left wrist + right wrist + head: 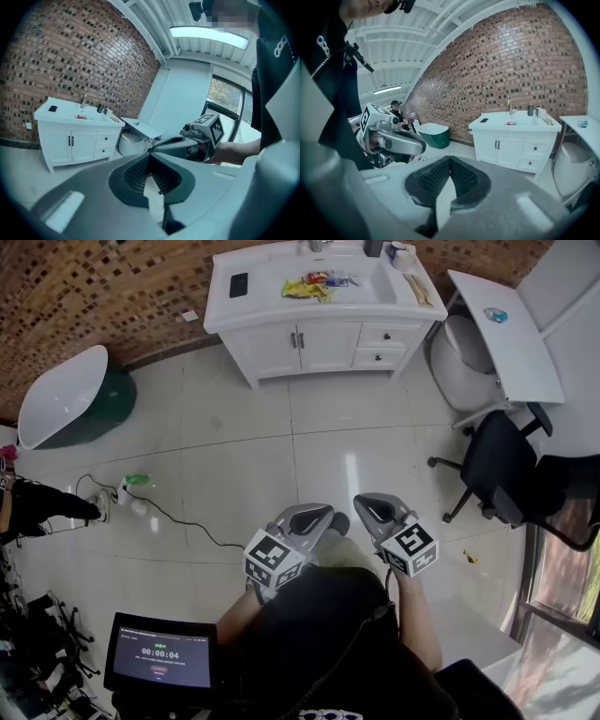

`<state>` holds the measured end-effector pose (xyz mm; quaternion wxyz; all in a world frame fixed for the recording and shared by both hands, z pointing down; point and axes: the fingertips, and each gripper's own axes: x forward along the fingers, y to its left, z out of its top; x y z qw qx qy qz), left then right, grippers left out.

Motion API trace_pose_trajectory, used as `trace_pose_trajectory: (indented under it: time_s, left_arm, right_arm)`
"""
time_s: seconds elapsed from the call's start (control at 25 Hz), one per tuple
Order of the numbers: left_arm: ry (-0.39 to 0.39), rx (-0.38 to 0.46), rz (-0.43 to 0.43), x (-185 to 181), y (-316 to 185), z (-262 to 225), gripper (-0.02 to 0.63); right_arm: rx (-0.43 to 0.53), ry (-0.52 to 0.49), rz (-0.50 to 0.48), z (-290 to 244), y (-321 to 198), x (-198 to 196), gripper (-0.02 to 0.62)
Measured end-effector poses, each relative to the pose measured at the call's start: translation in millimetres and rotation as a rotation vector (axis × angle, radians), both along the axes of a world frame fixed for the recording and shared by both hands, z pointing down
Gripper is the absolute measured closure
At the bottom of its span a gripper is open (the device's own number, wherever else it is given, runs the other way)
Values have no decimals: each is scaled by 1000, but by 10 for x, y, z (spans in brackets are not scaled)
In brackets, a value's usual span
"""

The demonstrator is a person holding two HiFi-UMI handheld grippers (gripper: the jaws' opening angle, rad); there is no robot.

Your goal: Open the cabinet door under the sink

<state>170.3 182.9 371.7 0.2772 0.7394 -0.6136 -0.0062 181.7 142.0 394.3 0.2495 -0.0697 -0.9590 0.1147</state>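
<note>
The white wooden vanity cabinet (380, 345) stands against the far brick wall (112, 287). Its two doors (277, 348) under the sink are both closed, with their dark handles side by side at the middle. The person stands well back from it on the pale tiled floor (281, 456), with both tools held low and pointing toward it. The left gripper (323, 515) has its fingers pressed together with nothing between them, and the right gripper (362, 505) is the same. A colourful heap (314, 285), perhaps wrappers, lies in the basin (366, 289). A black office chair (511, 465) sits at the right.
</note>
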Motion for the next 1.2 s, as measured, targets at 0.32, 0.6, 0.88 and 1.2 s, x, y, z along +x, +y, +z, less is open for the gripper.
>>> trace_pose_trajectory:
  time_s: [0.32,0.6,0.88,1.2]
  left_arm:
    - [-3,-14,-17,-122,-210,-41,591]
    - [-24,24,-25,-663,-214,-117,591]
    - [-33,59,-44,-1469,-13,-193,591]
    - [2,51,-68,-2049,418,48,591]
  right_arm:
    - [-49,32,87,301,-719,-4,604]
    - [-2,-12,164,37,-953,-432,604]
    - [-30,2,85,8,-215,-1149,604]
    - [7,15,-26,20,348,-1992,604]
